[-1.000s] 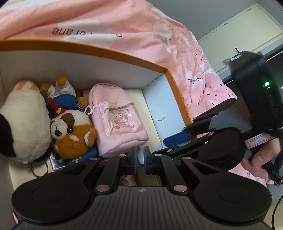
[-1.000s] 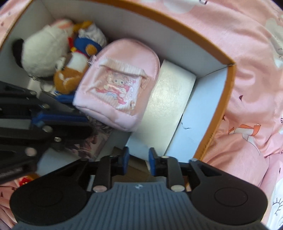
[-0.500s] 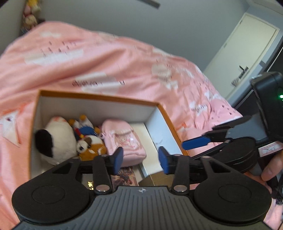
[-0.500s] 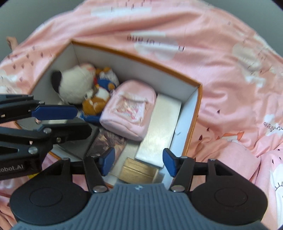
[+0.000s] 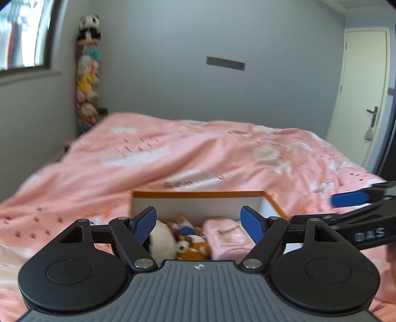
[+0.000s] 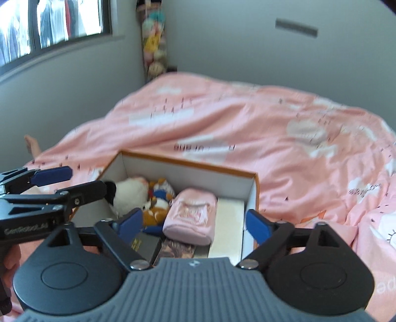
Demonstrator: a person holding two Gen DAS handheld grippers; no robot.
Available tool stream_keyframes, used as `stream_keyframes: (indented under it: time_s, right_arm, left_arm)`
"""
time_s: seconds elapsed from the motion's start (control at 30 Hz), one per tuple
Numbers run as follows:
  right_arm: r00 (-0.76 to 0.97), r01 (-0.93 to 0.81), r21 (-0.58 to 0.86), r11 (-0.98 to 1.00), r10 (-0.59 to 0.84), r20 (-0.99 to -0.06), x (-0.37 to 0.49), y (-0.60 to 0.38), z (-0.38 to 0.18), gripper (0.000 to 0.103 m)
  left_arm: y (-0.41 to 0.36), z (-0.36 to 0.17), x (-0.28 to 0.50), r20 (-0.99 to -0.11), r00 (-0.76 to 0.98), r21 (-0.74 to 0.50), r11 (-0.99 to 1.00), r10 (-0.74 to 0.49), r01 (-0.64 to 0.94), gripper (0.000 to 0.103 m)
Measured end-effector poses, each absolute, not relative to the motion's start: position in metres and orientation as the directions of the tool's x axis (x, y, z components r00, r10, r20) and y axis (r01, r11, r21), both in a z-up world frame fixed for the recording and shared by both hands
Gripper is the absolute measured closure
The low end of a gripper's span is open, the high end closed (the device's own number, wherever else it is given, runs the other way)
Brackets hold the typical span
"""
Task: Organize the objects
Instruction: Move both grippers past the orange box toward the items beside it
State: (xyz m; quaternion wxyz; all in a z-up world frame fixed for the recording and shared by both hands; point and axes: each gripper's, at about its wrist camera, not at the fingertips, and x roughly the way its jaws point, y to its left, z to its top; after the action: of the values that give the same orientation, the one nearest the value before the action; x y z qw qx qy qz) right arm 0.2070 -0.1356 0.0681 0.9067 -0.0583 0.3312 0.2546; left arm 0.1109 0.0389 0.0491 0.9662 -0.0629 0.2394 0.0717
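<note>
- Orange-rimmed white cardboard box (image 6: 250,195) sits on the bed, holding a pink fabric mini backpack (image 6: 190,215) beside plush toys (image 6: 138,195).
- Grey walls, a white door (image 5: 363,94) and a window (image 6: 52,22) surround the bed.
- Pink printed duvet (image 6: 247,119) covers the bed, rumpled.
- Left tongs (image 5: 199,223) and right tongs (image 6: 193,224) have just spread wide, both empty above the box.

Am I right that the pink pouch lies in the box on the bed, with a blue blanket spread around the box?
Not quite: the blanket is pink, not blue, as the right wrist view shows. The pink pouch does lie in the box on the bed.
</note>
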Motion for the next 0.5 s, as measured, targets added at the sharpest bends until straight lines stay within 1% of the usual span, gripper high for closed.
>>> stream_keyframes:
  time_s: [0.07, 0.17, 0.23, 0.33, 0.5]
  right_arm:
    - [0.7, -0.477, 0.042, 0.878, 0.408, -0.586, 0.193, -0.139, 0.067, 0.008]
    - [0.756, -0.446, 0.023, 0.895, 0.39, -0.526, 0.174, -0.145, 0.061, 0.006]
    - [0.775, -0.431, 0.022, 0.902, 0.383, -0.503, 0.164, -0.148, 0.057, 0.005]
    - [0.788, -0.405, 0.041, 0.913, 0.371, -0.492, 0.156, -0.154, 0.047, 0.004]
    - [0.777, -0.394, 0.073, 0.916, 0.375, -0.505, 0.149, -0.158, 0.031, 0.004]
  left_arm:
    - [0.036, 0.049, 0.106, -0.464, 0.875, -0.064, 0.98, 0.14, -0.191, 0.013]
    - [0.031, 0.045, 0.1, -0.475, 0.866, -0.027, 0.981, 0.156, -0.191, 0.013]
    - [0.026, 0.04, 0.097, -0.482, 0.859, 0.0, 0.981, 0.17, -0.194, 0.013]
    - [0.023, 0.032, 0.09, -0.493, 0.854, -0.002, 0.981, 0.169, -0.195, 0.013]
    - [0.025, 0.014, 0.084, -0.536, 0.829, -0.015, 0.98, 0.161, -0.2, 0.013]
